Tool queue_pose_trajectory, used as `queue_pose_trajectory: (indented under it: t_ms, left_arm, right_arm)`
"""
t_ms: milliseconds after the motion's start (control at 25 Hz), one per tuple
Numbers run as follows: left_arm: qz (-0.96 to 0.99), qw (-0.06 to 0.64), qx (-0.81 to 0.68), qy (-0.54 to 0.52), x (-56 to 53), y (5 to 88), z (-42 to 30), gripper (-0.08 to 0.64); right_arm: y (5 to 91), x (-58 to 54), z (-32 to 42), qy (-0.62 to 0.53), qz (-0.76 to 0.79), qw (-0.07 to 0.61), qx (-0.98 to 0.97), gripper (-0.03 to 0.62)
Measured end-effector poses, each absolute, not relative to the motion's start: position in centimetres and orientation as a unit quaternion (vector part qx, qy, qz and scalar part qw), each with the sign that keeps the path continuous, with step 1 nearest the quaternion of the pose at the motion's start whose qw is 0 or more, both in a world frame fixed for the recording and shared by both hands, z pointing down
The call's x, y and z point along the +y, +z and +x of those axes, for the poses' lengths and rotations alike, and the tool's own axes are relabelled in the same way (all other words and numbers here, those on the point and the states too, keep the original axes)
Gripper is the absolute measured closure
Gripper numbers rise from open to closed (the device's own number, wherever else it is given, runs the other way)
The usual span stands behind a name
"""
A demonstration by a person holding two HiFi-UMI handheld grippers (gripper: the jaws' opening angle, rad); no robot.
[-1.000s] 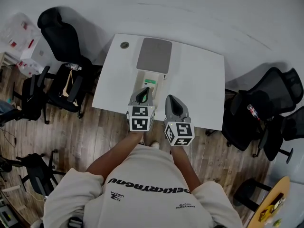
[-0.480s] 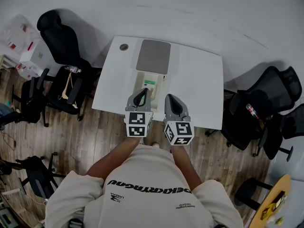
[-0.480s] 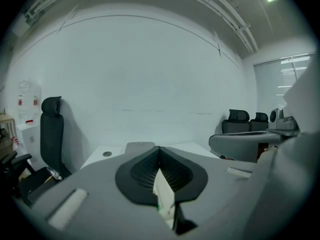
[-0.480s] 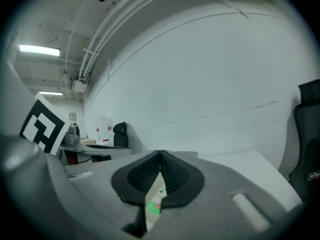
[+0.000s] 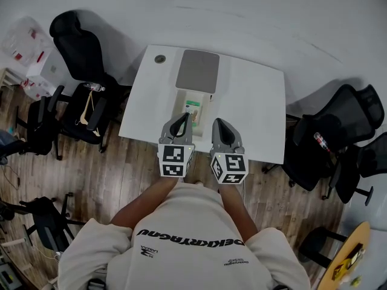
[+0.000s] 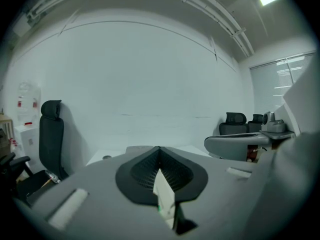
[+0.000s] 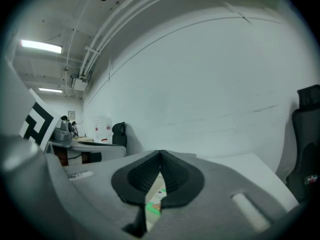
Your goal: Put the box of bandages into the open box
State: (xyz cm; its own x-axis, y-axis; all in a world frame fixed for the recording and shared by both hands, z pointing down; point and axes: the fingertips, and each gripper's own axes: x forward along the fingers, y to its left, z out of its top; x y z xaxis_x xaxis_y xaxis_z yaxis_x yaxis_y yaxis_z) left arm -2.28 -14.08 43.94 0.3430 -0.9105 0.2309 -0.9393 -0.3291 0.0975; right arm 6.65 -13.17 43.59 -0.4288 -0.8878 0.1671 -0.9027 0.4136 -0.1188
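The bandage box (image 5: 192, 108), white with a green mark, lies inside the open white box (image 5: 183, 99), whose grey lid (image 5: 197, 70) is folded back on the far side. My left gripper (image 5: 182, 119) hovers just short of the open box's near end, shut with nothing in it. My right gripper (image 5: 219, 124) hangs beside it to the right, also shut and empty. In the left gripper view the jaws (image 6: 159, 150) meet at the tip, and a sliver of the bandage box (image 6: 165, 200) shows below them. The right gripper view shows closed jaws (image 7: 160, 155) with the bandage box (image 7: 155, 198) under them.
The white table (image 5: 254, 107) has a small round grommet (image 5: 159, 58) at its far left corner. Black office chairs stand at the left (image 5: 81, 59) and right (image 5: 338, 132). The person's torso fills the bottom of the head view, above a wooden floor (image 5: 109, 174).
My left gripper has drawn back toward the person, away from the open box, which uncovers more of the bandage box. The right gripper has barely moved.
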Motion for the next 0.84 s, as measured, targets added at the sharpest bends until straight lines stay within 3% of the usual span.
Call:
queue_pose_trajectory:
  t_ms: [840]
  left_arm:
    - [0.831, 0.086, -0.548, 0.034, -11.9, 41.6, -1.8, 0.554]
  right_arm:
    - [42.3, -11.3, 6.2, 0.074, 0.536, 0.032, -0.840, 0.594]
